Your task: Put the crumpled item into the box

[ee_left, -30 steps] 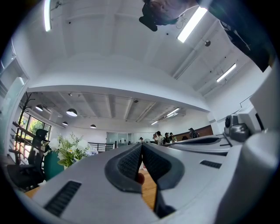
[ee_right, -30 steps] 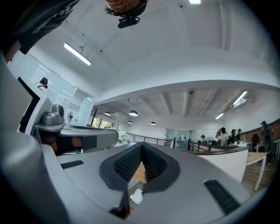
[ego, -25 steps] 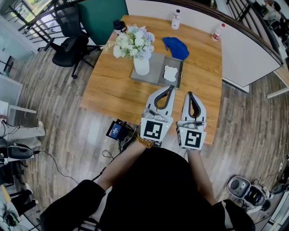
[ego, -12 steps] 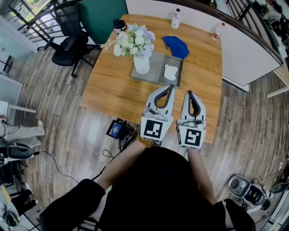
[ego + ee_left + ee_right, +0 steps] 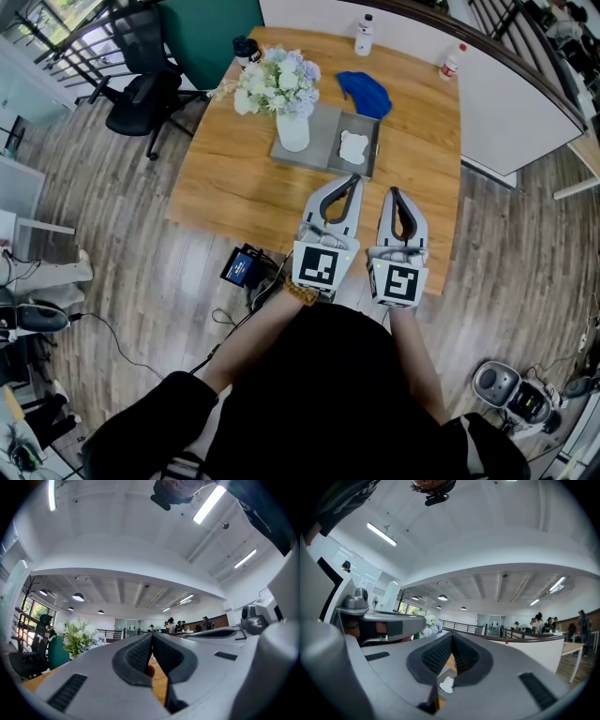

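A white crumpled paper wad (image 5: pixel 353 148) lies in the right half of a shallow grey box (image 5: pixel 374 150) on the wooden table (image 5: pixel 234 187). Through the right gripper's jaws the wad (image 5: pixel 446 685) shows low down. A crumpled blue cloth (image 5: pixel 365 94) lies behind the box. My left gripper (image 5: pixel 354 179) is shut and empty, its tip just short of the box's near edge. My right gripper (image 5: pixel 394 194) is shut and empty beside it, over the table's near right part. In the gripper views, the left gripper (image 5: pixel 151 636) and the right gripper (image 5: pixel 452 636) each have jaws that meet at the tip.
A white vase of flowers (image 5: pixel 292 131) stands on the grey panel left of the box. Two small bottles (image 5: pixel 362 36) (image 5: pixel 452 64) stand at the far edge, a dark bottle (image 5: pixel 246 52) at the far left corner. Office chairs (image 5: pixel 141 89) stand left of the table.
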